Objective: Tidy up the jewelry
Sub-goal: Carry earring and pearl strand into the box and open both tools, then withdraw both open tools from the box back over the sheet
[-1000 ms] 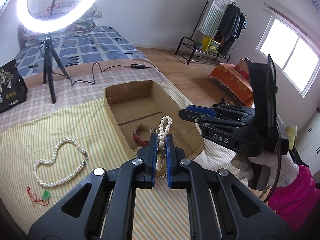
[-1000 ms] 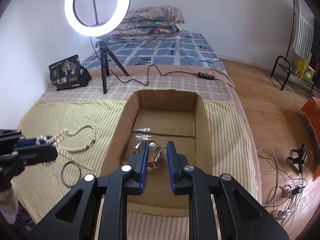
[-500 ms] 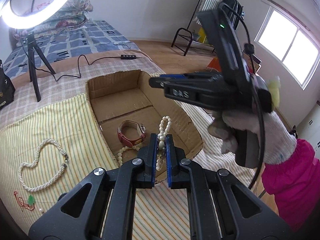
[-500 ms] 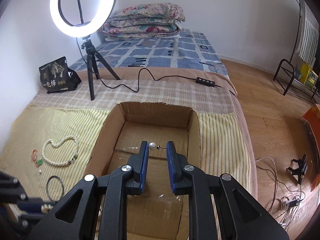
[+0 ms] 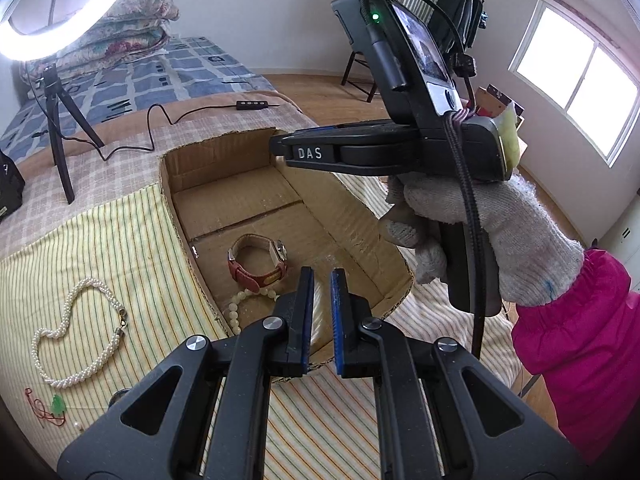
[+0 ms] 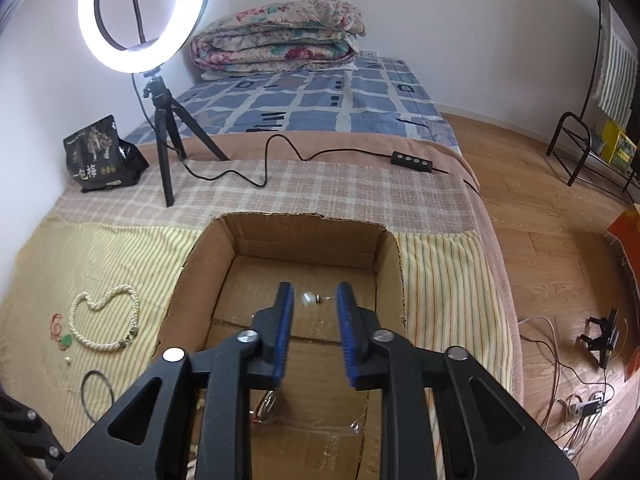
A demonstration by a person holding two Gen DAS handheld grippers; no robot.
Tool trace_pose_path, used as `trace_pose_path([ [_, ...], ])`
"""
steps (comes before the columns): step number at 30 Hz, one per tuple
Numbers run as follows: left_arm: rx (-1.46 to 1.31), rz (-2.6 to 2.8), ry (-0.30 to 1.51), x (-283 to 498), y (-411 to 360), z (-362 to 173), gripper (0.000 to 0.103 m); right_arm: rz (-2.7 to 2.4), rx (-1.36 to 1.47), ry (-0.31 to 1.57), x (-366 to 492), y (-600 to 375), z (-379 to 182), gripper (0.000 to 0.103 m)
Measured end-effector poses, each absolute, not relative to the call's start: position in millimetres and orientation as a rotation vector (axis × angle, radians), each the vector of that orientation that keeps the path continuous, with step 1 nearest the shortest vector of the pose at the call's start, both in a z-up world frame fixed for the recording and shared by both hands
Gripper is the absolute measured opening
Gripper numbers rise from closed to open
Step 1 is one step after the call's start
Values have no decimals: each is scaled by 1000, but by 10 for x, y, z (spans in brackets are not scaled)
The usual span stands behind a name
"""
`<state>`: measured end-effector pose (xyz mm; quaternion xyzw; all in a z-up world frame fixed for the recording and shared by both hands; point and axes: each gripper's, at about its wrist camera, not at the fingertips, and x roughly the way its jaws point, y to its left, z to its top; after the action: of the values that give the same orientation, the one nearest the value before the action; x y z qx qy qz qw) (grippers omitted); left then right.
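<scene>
An open cardboard box (image 5: pixel 352 208) (image 6: pixel 304 236) lies on the striped cloth. Inside it are a red-strapped watch (image 5: pixel 258 262) and a cream bead bracelet (image 5: pixel 250 300). My left gripper (image 5: pixel 320 280) is open and empty over the box's near edge. My right gripper (image 6: pixel 314 304) is open above the box, and a pearl earring (image 6: pixel 309 298) is blurred between its fingers, in mid-air. The right gripper (image 5: pixel 280 148) also shows in the left wrist view, above the box. A white pearl necklace (image 5: pixel 76 344) (image 6: pixel 105 320) and a red-cord green pendant (image 5: pixel 54 406) (image 6: pixel 64 338) lie on the cloth left of the box.
A black ring (image 6: pixel 96 394) lies on the cloth near the necklace. A ring light on a tripod (image 6: pixel 160 128), its cable and remote (image 6: pixel 412 159), and a black bag (image 6: pixel 100 156) stand behind the box. Folded quilts (image 6: pixel 280 36) lie at the bed's far end.
My left gripper opened and the bead bracelet dropped into the box beside the watch. My right gripper opened wider and let go of the pearl earring over the box.
</scene>
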<state>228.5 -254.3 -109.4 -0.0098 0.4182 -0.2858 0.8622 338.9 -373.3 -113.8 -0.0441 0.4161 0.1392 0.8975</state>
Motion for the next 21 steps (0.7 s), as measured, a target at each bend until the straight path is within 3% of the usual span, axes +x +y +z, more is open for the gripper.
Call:
trace_pose_path([
  [1,-18,-597,877,2280,-2541,-1094,13,288,-93,858,3379,-3732,-1131,34],
  [2,-18,-596,874,2255,-2540,-1080,27,286,-94,856,3381,-3727,-1126,39],
  [3,-20,-595,869,2249,-2532,-1075,34,282,-95,852,3374,-3724,-1118,40],
  [21,-45,-583,835,2090,-2236,-830,34,252,-104,825,3105,-3611,-855,43],
])
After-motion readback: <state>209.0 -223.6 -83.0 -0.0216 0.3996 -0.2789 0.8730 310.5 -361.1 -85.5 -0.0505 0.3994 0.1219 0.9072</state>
